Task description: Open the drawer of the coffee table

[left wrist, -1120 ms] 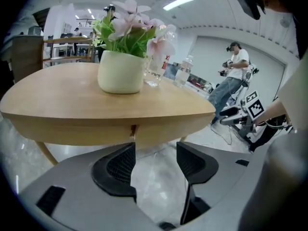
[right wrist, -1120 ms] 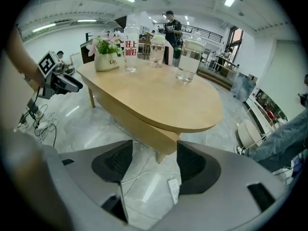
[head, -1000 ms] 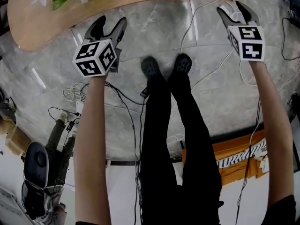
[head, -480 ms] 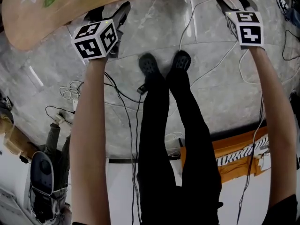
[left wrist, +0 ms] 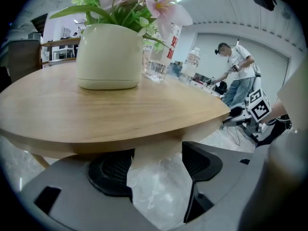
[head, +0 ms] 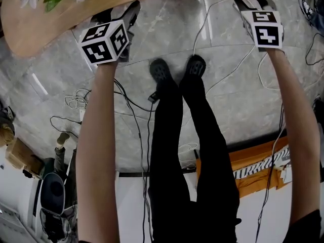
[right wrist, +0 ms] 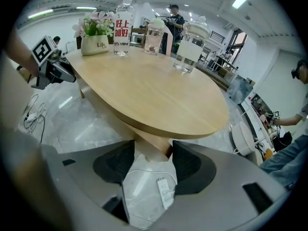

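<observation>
Though no drawer shows beneath the wooden desk (left wrist: pixel 120 109) top, it likely slides light but rigid; grip its front lip or handle. Left claw (head: pixel 121 11), jaws just eased inward, and right claw (head: pixel 251 1) stand spread, empty, at the near edge.

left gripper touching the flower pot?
Apart. Left gripper view: flower pot stands back on the tabletop, bare wood between it and the left gripper; its fingers, just closing slightly, are open, nothing between.
</observation>
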